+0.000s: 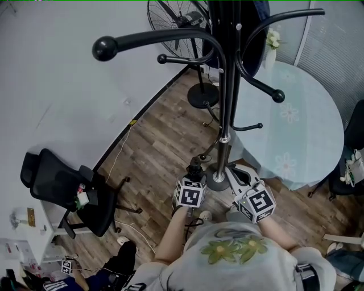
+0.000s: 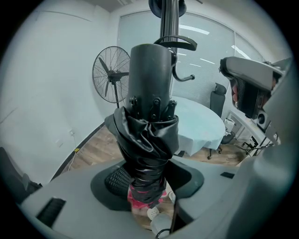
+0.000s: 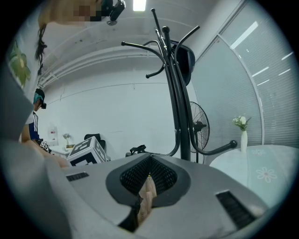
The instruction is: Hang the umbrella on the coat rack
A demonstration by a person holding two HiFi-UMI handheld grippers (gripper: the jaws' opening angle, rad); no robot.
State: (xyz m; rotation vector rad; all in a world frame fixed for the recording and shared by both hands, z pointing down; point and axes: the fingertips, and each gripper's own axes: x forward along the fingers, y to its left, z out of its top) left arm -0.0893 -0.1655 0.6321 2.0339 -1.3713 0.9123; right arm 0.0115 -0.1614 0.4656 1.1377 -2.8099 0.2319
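A folded black umbrella [image 2: 149, 140] stands upright between the jaws of my left gripper [image 2: 147, 186], and the pads press on its wrapped canopy. In the head view the umbrella's top [image 1: 196, 166] pokes out ahead of the left gripper [image 1: 195, 177], close to the foot of the black coat rack [image 1: 227, 85]. The rack's curved hooks spread overhead, one ending in a ball [image 1: 104, 48]. My right gripper [image 1: 239, 175] hovers just right of the rack's pole, jaws together with nothing between them [image 3: 147, 179]. The rack [image 3: 180, 107] rises straight ahead of it.
A round table with a pale blue cloth [image 1: 296, 113] stands right of the rack, with a vase of white flowers [image 1: 272, 42] on it. A standing fan [image 1: 182, 17] is behind the rack. A black office chair [image 1: 62, 187] sits at the left by the wall, and cables trail across the wooden floor.
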